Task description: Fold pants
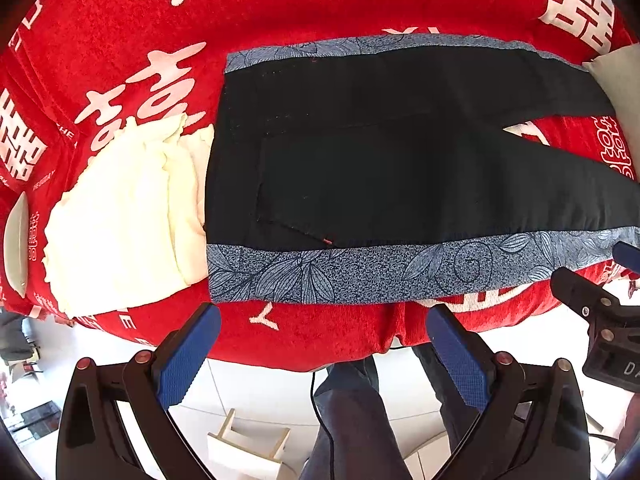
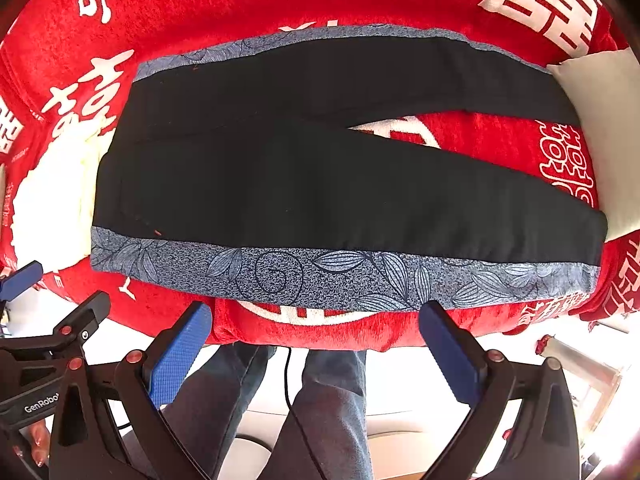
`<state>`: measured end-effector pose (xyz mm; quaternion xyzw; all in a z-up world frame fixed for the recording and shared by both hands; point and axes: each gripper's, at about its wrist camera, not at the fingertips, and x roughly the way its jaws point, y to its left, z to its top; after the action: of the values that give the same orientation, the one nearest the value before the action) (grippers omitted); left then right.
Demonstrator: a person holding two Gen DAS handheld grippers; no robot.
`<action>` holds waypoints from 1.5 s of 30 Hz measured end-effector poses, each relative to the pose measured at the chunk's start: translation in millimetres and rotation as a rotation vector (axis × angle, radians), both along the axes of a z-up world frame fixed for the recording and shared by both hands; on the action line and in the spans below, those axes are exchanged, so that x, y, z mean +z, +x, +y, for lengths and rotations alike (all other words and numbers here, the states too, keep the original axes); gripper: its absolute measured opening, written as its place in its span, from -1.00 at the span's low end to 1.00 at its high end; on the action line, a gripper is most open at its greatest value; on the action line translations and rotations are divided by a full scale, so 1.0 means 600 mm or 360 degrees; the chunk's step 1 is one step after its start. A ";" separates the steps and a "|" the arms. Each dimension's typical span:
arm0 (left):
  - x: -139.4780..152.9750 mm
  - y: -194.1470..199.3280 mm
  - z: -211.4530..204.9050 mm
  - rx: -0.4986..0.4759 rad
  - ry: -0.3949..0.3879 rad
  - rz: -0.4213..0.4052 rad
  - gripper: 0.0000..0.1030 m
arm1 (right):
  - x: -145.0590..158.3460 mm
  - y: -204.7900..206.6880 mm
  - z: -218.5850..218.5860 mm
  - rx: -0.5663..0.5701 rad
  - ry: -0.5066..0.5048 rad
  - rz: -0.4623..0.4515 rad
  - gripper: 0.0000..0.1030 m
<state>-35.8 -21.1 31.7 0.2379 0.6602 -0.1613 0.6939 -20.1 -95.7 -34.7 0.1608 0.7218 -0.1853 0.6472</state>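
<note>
1. The pants (image 2: 320, 184) lie flat on the red cloth (image 2: 240, 12), long axis running from 9 o'clock to 3 o'clock in the right wrist view: waist at 9, leg ends at 3.
2. The two legs part in a narrow V that opens toward 3 o'clock and shows red cloth between them.
3. Each outer side carries a blue leaf-print band (image 2: 340, 276); the near band runs along the 6 o'clock edge, the far one along the 12 o'clock edge.
4. The main fabric is black and smooth, with a stitched back pocket (image 1: 296, 188) near the waist.
5. The red cloth is plush, with large white characters, and covers a raised surface whose near edge drops off at 6 o'clock.
6. A cream ruffled garment (image 1: 120, 216) lies at 9 o'clock, its edge tucked under the waist.
7. A white cushion (image 2: 604, 136) sits at 3 o'clock beside the leg ends.
8. Below the edge are pale floor tiles, a person's trouser legs (image 2: 320, 408) and a small wooden box (image 1: 248, 444).
9. The left gripper (image 1: 324, 356) hangs with jaws wide apart, empty, just short of the near band.
10. The right gripper (image 2: 316, 354) is likewise spread and empty; its blue pads (image 2: 176, 360) have a fine grid texture.
</note>
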 end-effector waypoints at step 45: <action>-0.200 -0.004 0.147 0.0684 -0.0683 0.0233 1.00 | -0.243 -0.170 -0.017 -0.0781 0.1089 -0.0676 0.45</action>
<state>-37.9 67.3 -88.2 -0.0712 0.6945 -0.1633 0.6971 -122.2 -105.6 -180.5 0.5650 0.5337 -0.0474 0.6275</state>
